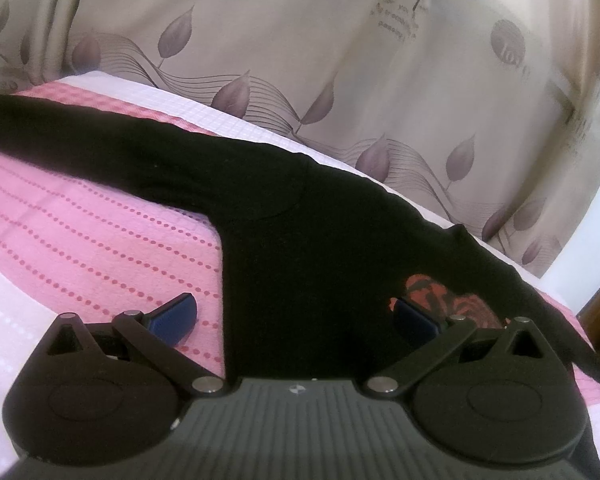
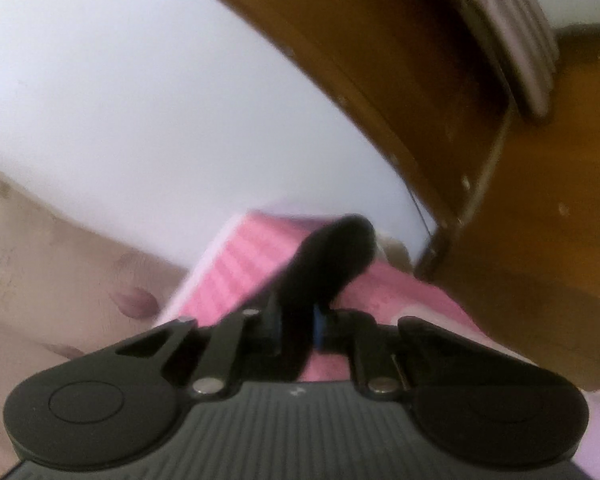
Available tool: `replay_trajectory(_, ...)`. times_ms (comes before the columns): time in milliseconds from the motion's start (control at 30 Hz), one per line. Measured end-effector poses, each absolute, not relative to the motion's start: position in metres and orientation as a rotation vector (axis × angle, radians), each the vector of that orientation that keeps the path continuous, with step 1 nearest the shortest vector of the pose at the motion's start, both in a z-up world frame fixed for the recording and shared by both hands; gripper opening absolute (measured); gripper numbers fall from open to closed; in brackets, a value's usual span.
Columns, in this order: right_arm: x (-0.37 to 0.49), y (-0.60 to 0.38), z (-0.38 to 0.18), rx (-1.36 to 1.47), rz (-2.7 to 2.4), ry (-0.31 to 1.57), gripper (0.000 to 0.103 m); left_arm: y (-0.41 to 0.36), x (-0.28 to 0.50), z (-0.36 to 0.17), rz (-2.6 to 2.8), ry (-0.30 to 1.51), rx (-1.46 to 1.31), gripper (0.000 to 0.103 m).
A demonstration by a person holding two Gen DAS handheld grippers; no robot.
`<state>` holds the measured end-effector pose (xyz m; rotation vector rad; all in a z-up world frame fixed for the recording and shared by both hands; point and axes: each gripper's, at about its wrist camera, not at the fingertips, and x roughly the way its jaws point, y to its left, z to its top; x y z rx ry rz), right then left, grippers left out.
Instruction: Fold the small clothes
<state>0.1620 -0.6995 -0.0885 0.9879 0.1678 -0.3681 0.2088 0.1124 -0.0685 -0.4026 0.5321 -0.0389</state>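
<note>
Two hand-held grippers: right hand-held gripper (image 2: 296, 326) pinches black sleeve (image 2: 332, 252); left hand-held gripper (image 1: 296, 320) wide, empty above black top (image 1: 300, 248). Risk: thin pinch slips, sleeve drops unfolded.

Right wrist view blurred; black garment (image 2: 328, 256) cut off behind right gripper (image 2: 296, 328)

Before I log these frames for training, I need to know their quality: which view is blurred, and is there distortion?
Left wrist view: fairly sharp, the black garment and pink dotted cover read clearly, though fisheye bends the bed edge. Right wrist view: motion-smeared, soft all over; the right gripper shut on a black strip of cloth.
</note>
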Motion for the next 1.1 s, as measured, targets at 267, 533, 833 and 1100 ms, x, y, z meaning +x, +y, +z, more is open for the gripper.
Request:
replay_trajectory(267, 0.147, -0.710, -0.096, 1.056, -0.438, 0.149, 0.013, 0.113, 0.209, -0.069, -0.041, 0.529, -0.411, 0.103)
replay_trajectory(533, 0.148, -0.706, -0.077, 1.048, -0.448, 0.124, 0.013, 0.115, 0.207, -0.070, -0.043, 0.516, -0.440, 0.103)
replay_trajectory(833, 0.176, -0.663, -0.015, 0.965, -0.290, 0.067, 0.013, 0.122, 0.203, -0.071, -0.058, 0.496, -0.486, 0.103)
replay_trajectory(1100, 0.247, -0.569, 0.038, 0.913, -0.032, 0.068, 0.012, 0.127, 0.201, -0.071, -0.068, 0.480, -0.528, 0.103)
